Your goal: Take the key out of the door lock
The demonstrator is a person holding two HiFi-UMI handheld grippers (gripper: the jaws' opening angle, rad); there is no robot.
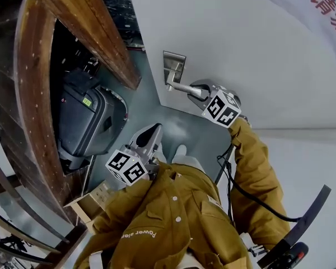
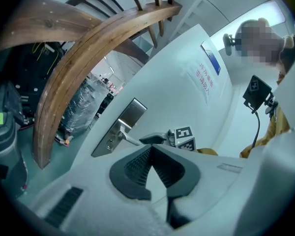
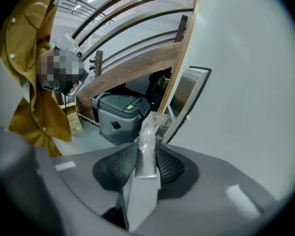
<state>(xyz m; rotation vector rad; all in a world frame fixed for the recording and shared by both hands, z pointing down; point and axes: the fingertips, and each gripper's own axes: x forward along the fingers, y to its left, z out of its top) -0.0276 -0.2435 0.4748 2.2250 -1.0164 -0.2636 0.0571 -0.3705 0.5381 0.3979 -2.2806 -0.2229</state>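
A silver lock plate (image 1: 173, 66) with a lever handle (image 1: 182, 87) sits on the white door (image 1: 257, 49). My right gripper (image 1: 199, 91) is at the free end of that lever. In the right gripper view the lever (image 3: 148, 146) lies between the two ribbed pads (image 3: 119, 165), which press on its sides, and the plate (image 3: 184, 95) is just beyond. My left gripper (image 1: 151, 134) hangs low near the person's chest, jaws shut and empty. From the left gripper view the plate (image 2: 119, 127) shows, but I cannot make out a key in any view.
A curved wooden stair rail (image 1: 28, 94) runs along the left. Under it stands a dark grey case (image 1: 87, 116), and a cardboard box (image 1: 92, 200) sits lower left. The door carries a sign with red characters (image 1: 325, 4). A black cable (image 1: 252, 198) trails from the right sleeve.
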